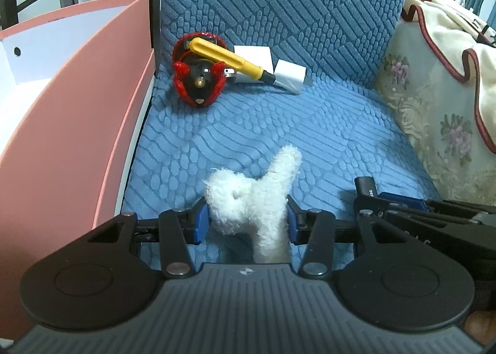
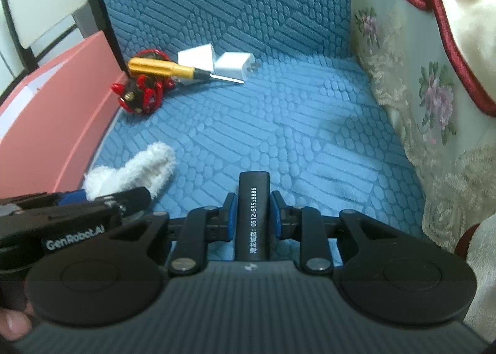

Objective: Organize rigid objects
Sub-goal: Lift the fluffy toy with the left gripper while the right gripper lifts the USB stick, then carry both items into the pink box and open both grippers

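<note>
Blue cushion [image 2: 279, 124] | left claw [image 1: 246, 220] grasps plush [image 1: 251, 199] | right claw [image 2: 254, 214] clenched on black bar [image 2: 253, 214] | I carry bar level to pink box [image 1: 71, 100], plush kept apart.

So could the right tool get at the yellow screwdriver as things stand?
Probably not yet. The right tool is shut on a black bar, so it must drop that first. The blue cushion before the yellow screwdriver is otherwise open.

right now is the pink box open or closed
Open. The pink box has no lid on top; the left wrist view looks straight down past its raised pink wall onto the white inside.
</note>
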Tool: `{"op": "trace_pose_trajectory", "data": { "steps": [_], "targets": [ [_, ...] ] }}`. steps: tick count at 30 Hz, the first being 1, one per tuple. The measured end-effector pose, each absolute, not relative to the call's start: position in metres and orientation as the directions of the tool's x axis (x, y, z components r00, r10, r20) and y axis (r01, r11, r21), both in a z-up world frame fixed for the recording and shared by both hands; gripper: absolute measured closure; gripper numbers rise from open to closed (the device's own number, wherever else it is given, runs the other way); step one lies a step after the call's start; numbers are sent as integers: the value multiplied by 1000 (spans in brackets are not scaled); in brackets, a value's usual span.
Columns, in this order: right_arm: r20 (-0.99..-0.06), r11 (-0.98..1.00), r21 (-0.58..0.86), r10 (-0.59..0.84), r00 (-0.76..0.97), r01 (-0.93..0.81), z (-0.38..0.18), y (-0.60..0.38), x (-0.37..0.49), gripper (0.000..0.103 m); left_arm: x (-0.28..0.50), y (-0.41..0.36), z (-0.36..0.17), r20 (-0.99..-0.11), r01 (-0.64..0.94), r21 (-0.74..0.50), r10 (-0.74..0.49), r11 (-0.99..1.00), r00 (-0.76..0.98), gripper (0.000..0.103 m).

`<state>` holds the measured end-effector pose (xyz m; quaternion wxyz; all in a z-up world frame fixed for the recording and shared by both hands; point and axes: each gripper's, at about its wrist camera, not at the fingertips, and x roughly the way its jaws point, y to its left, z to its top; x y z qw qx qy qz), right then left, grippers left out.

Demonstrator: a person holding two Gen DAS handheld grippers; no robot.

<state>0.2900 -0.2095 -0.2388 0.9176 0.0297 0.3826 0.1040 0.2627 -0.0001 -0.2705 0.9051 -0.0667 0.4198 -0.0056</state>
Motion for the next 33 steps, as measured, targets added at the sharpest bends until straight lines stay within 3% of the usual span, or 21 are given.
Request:
{"op": "trace_pose_trajectory", "data": {
  "steps": [16, 25, 33],
  "targets": [
    [-658, 966, 154, 258, 708, -209, -167, -212, 243, 77, 216, 8, -206, -724, -79, -233, -118, 969, 679, 51],
    [-609, 942, 143, 326, 723, -304, -111, -183, 205, 77, 181, 21, -141, -667, -97, -248, -97, 964, 738, 51],
    [-581, 886, 143, 436, 687, -441, -76, -115, 187, 77, 154, 87, -98, -627, -189, -259, -16, 947, 778, 51]
  ]
}}
